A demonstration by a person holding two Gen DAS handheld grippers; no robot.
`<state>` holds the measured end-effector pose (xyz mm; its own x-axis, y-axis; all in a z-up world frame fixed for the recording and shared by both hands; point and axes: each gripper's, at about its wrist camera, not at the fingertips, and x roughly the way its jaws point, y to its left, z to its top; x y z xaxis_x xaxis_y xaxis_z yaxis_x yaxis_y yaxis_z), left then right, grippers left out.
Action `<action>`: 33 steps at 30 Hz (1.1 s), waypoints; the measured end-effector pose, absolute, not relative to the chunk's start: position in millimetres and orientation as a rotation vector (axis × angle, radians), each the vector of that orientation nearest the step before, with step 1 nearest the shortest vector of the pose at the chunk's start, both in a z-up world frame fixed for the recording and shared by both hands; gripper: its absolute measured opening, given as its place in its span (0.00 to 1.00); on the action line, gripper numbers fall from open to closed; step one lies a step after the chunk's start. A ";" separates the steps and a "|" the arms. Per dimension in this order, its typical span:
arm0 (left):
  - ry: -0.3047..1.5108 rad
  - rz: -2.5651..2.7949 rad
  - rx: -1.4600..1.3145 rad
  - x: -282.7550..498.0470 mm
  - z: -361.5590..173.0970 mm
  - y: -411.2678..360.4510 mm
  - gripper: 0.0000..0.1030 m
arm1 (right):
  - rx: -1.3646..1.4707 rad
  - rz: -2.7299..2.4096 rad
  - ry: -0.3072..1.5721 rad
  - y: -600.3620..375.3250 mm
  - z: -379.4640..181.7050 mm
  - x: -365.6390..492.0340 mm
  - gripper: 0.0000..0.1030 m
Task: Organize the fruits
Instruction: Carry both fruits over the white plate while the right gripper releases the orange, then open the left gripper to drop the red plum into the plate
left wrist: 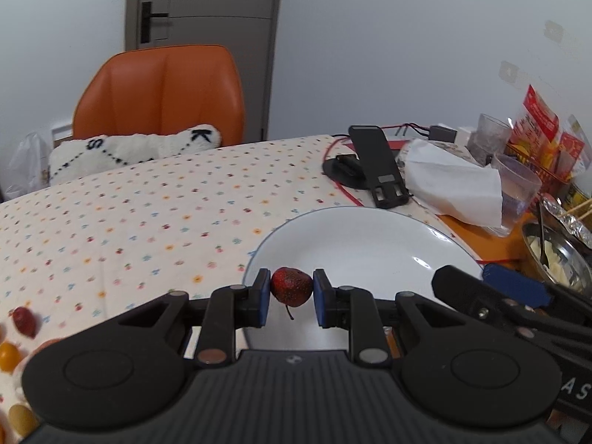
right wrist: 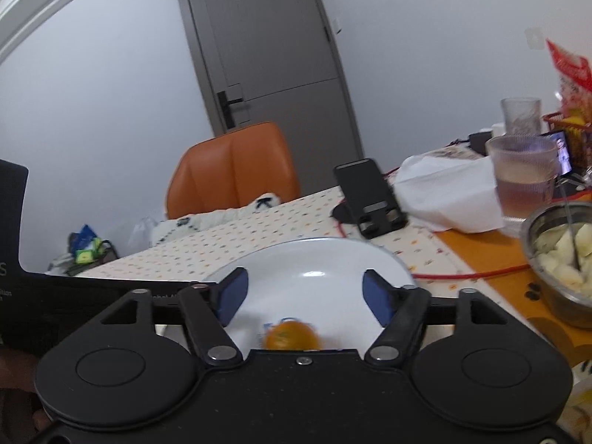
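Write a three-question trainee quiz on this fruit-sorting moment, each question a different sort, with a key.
1. True or false: the left claw is shut on the strawberry.
2. Which fruit lies blurred on the white plate below the open right claw? A) banana B) orange fruit C) grape
3. Fill in: the chair behind the table is ____.

Key: 1 true; 2 B; 3 orange.

The desk (left wrist: pixel 129 222) wears a cream cloth dotted with tiny fruit prints. A white plate (left wrist: pixel 370 236) sits near the front edge, a black phone stand (left wrist: pixel 377 162) behind it, with a red cable (left wrist: pixel 344 192) trailing past. Crumpled white paper (left wrist: pixel 451 181), two ribbed glasses (left wrist: pixel 518 185) and a steel bowl (left wrist: pixel 555 259) crowd the right side. A strawberry (left wrist: pixel 24 321) and yellow tomatoes (left wrist: pixel 9 355) lie at the left.
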<state>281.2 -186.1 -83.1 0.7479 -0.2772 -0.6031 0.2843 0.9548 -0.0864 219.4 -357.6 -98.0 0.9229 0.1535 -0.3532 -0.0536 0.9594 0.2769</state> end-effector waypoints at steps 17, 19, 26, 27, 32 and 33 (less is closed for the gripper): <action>0.632 -0.287 -0.017 276.3 -76.1 -163.7 0.25 | 0.255 0.121 0.402 -355.1 -100.6 218.8 0.68; 0.629 -0.279 -0.038 273.5 -74.7 -157.0 0.25 | 0.245 0.119 0.406 -353.1 -101.1 219.9 0.68; 0.586 -0.251 -0.044 250.0 -57.6 -137.2 0.28 | 0.210 0.125 0.426 -340.7 -94.8 219.0 0.68; 0.578 -0.242 -0.039 245.3 -55.1 -134.2 0.33 | 0.198 0.130 0.425 -337.1 -92.7 217.0 0.68; 0.521 -0.198 -0.065 218.4 -43.4 -106.4 0.60 | 0.135 0.150 0.423 -314.6 -80.5 203.0 0.68; 0.512 -0.191 -0.077 213.6 -41.7 -99.6 0.63 | 0.120 0.156 0.421 -309.5 -78.0 199.8 0.68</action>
